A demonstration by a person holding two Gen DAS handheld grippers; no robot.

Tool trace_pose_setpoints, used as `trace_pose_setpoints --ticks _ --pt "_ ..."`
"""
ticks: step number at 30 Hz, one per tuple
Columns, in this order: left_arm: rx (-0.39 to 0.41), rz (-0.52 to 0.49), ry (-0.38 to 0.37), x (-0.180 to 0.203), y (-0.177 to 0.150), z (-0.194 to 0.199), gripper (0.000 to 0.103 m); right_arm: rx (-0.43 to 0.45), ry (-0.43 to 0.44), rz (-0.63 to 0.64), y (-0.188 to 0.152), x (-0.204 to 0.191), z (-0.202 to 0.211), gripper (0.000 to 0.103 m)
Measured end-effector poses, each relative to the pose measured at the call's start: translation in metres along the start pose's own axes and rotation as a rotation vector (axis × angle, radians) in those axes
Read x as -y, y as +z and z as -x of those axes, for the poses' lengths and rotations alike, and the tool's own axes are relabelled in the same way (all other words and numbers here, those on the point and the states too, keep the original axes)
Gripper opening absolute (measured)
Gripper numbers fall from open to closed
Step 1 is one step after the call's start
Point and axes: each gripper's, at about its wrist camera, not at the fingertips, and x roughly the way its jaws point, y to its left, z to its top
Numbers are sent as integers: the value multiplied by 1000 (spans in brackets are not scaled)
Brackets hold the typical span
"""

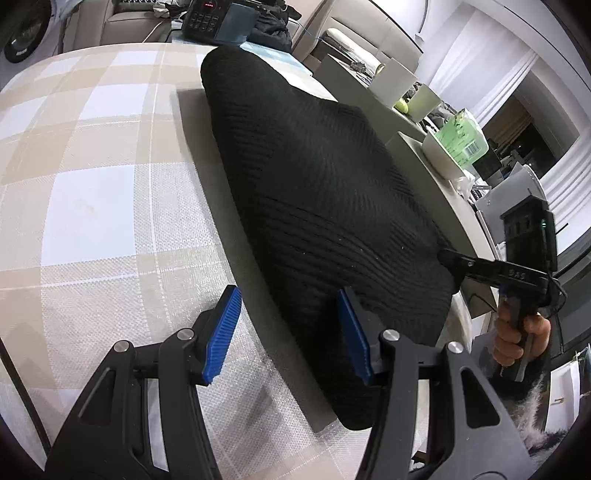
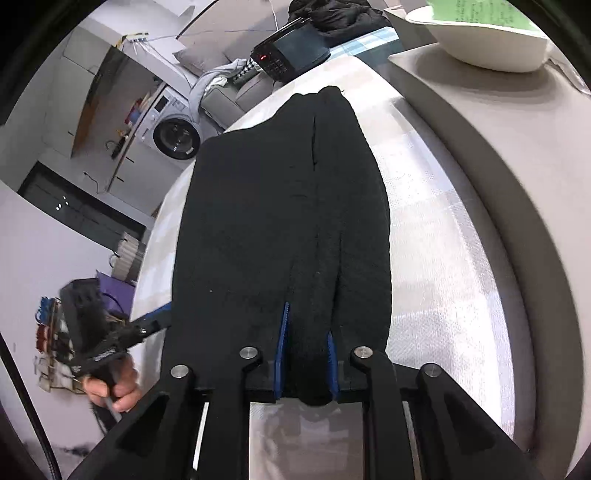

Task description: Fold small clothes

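A black knit garment (image 1: 317, 184) lies lengthwise on a grey board (image 1: 192, 122) over a checked tablecloth (image 1: 92, 177). My left gripper (image 1: 288, 332) is open at the garment's near left edge. Its right blue pad (image 1: 352, 332) rests against the fabric, and only board shows in the gap. In the right wrist view the garment (image 2: 258, 206) stretches away from me. My right gripper (image 2: 307, 321) is shut on a bunched fold at its near end. A hand holds that right gripper (image 1: 448, 260) at the garment's right edge. The left gripper (image 2: 159, 317) sits at the opposite side.
A white bowl (image 1: 443, 155) holding a green packet stands on a raised pale ledge (image 2: 498, 155) beside the cloth. A black keypad device (image 1: 203, 18) and a pile of dark clothes (image 1: 273, 29) lie beyond the far end. A washing machine (image 2: 177, 136) stands in the background.
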Motion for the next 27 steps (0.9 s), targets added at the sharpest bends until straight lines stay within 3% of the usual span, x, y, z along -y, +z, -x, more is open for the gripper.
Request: trace_pose_setpoints --ticks 2,4,5,7,9,11,12,13,15,18,27 --pt "6 10 -10 -2 3 -1 50 38 -3 20 2 -3 9 27" --pt "16 44 -23 -6 10 -7 50 105 -14 35 3 -4 20 41" --pt "19 64 -29 -8 14 -11 50 141 -40 23 6 0 25 53" --pt "26 104 -42 -12 24 -19 50 208 -56 -24 14 8 29 61" --pt "46 151 -49 -16 34 -26 49 232 -55 -65 26 20 26 61" --pt "53 175 -45 -18 40 -30 41 215 -32 -111 35 30 10 60" --pt "54 176 -36 -19 42 -32 33 200 -11 -124 38 32 1 58" --pt "57 175 -31 -20 43 -33 23 183 5 -125 40 31 -7 54" --pt "70 169 -21 -21 43 -31 15 160 5 -108 42 25 -19 36" --pt "87 157 -10 -24 38 -24 13 145 5 -78 38 11 -29 35" --pt "140 181 131 -61 9 32 13 63 70 29 21 -43 -66 35"
